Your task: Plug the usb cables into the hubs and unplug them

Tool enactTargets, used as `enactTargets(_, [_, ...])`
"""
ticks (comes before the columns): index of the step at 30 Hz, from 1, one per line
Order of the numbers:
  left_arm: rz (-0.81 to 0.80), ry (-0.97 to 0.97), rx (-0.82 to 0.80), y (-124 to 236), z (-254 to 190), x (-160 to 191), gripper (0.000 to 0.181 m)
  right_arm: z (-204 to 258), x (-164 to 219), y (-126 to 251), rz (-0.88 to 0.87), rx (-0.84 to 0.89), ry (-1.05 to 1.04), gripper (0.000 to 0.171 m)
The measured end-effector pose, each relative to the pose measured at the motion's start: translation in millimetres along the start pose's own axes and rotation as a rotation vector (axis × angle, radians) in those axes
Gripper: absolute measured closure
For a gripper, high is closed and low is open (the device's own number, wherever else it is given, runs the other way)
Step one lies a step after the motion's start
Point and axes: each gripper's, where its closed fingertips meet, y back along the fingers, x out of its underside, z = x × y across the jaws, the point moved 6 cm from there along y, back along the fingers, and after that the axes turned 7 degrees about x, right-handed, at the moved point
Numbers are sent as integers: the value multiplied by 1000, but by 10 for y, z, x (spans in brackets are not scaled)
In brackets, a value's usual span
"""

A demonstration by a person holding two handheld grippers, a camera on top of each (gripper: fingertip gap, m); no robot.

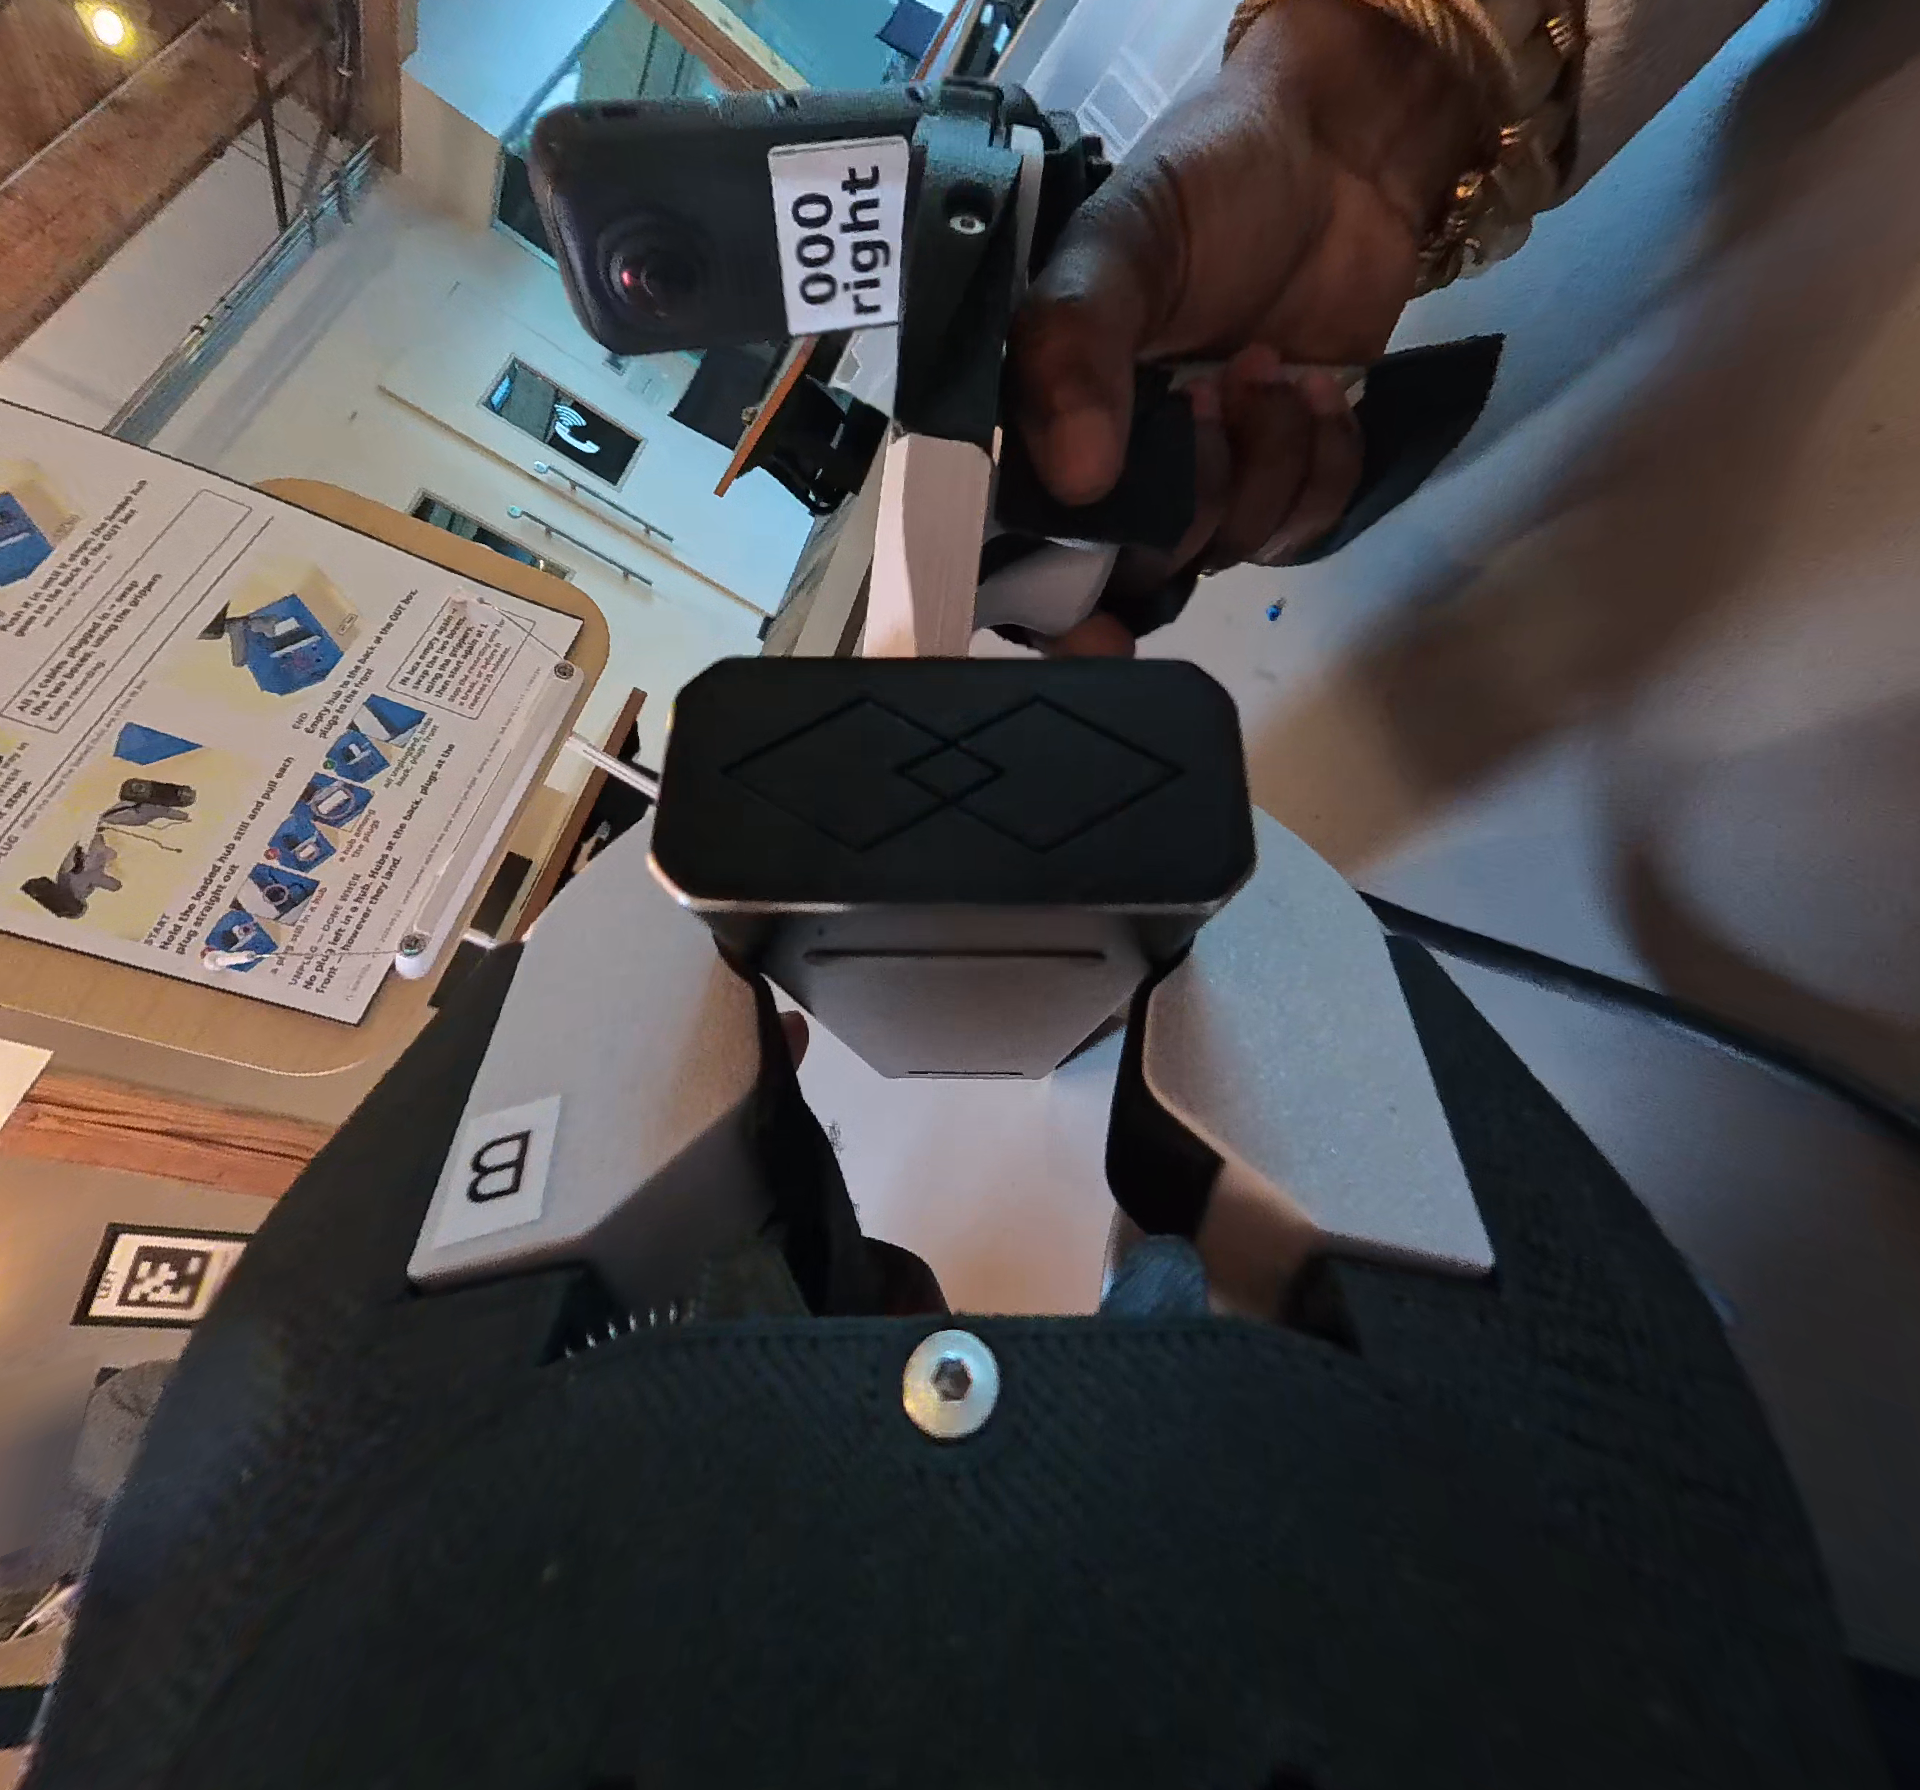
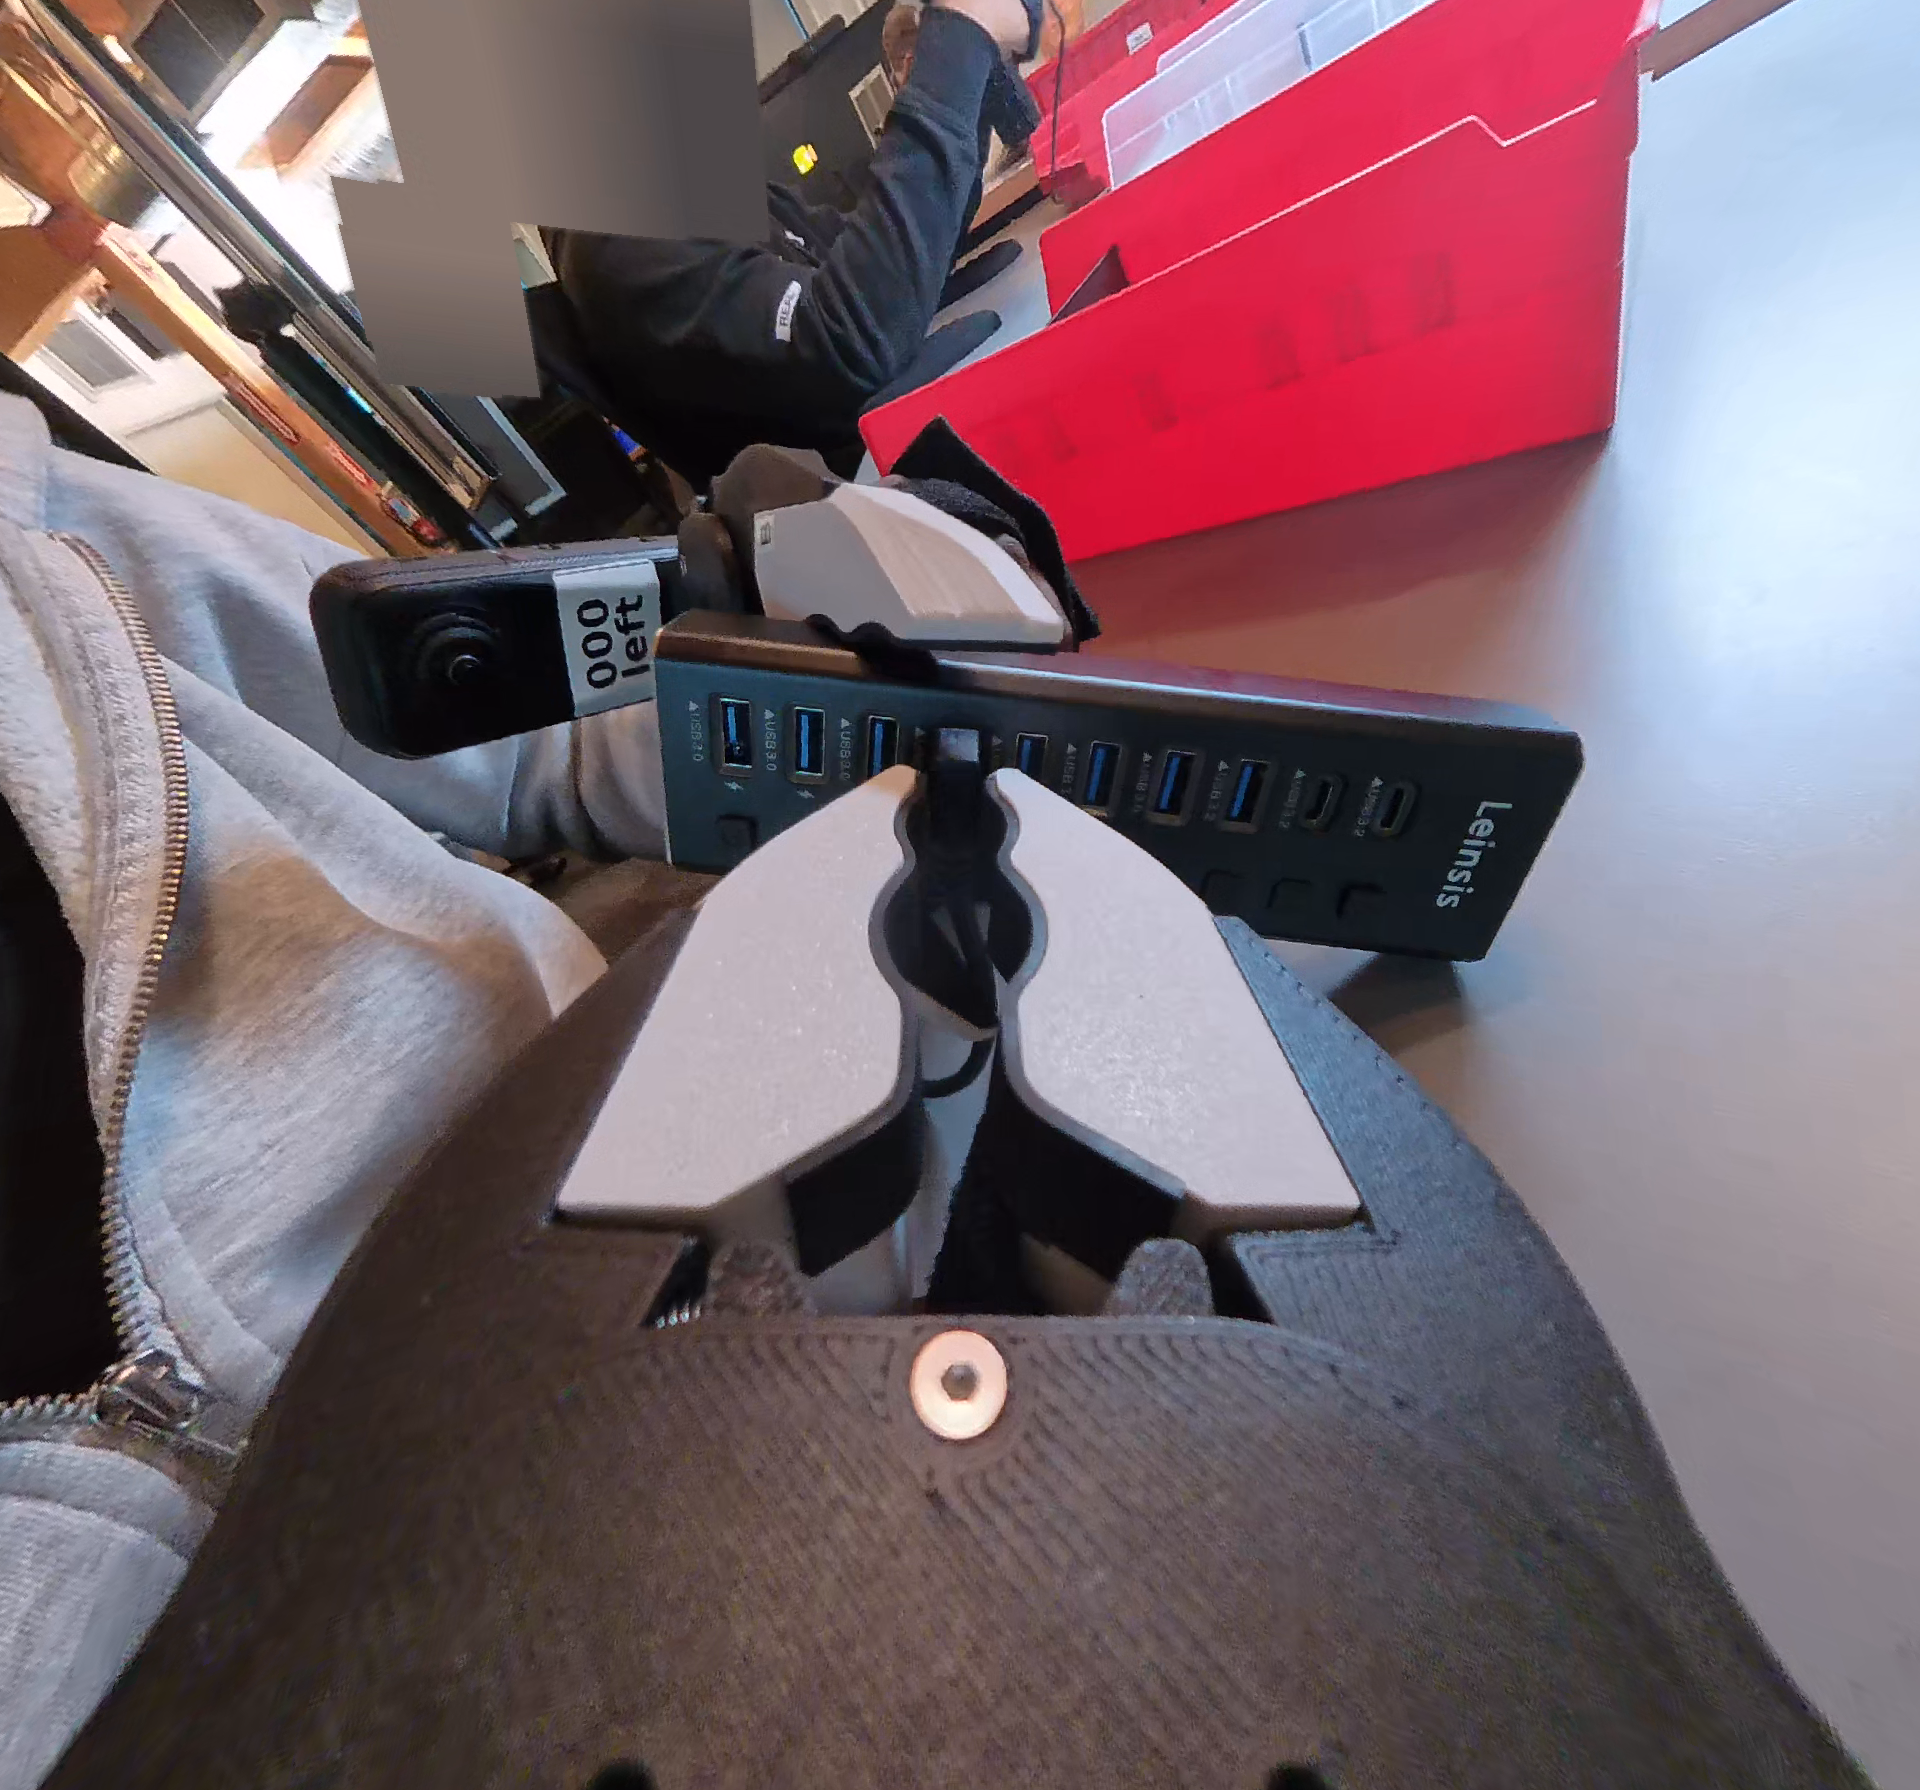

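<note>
So the left gripper (image 1: 951, 1002) has its two grey fingers clamped on the narrow end of the long black-and-silver USB hub (image 2: 1122, 784), which sticks straight out ahead of it, lifted off the grey table (image 2: 1714, 597). The right gripper (image 2: 951, 795) comes at the hub's port side, fingers squeezed together on a black USB cable plug (image 2: 956, 753) that sits in a port near the middle of the row; the black cord runs back between its fingers. Past the hub, beyond the left gripper, there's a red plastic bin (image 2: 1299, 369) on the table with clear plastic boxes (image 2: 1247, 67) visible inside it. A hand with gold bangles (image 1: 1247, 286) grips the right gripper's handle.
</note>
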Motion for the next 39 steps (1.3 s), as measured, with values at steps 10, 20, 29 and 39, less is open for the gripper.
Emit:
enactTargets(10, [25, -41, -22, -1, 2, 19, 109, 47, -33, -2, 13, 112, 86, 163])
enactTargets(20, [0, 157, -135, 175, 286, 140, 108, 17, -580, 753, -397, 78, 123, 163])
enactTargets(29, [-27, 177, -189, 228, 243, 157, 108, 535, -1224, 1996, -641, 386, 366, 162])
enactTargets(39, [-50, 226, -209, 268, 281, 172, 110, 1061, -1840, 3812, -502, 1263, 504, 163])
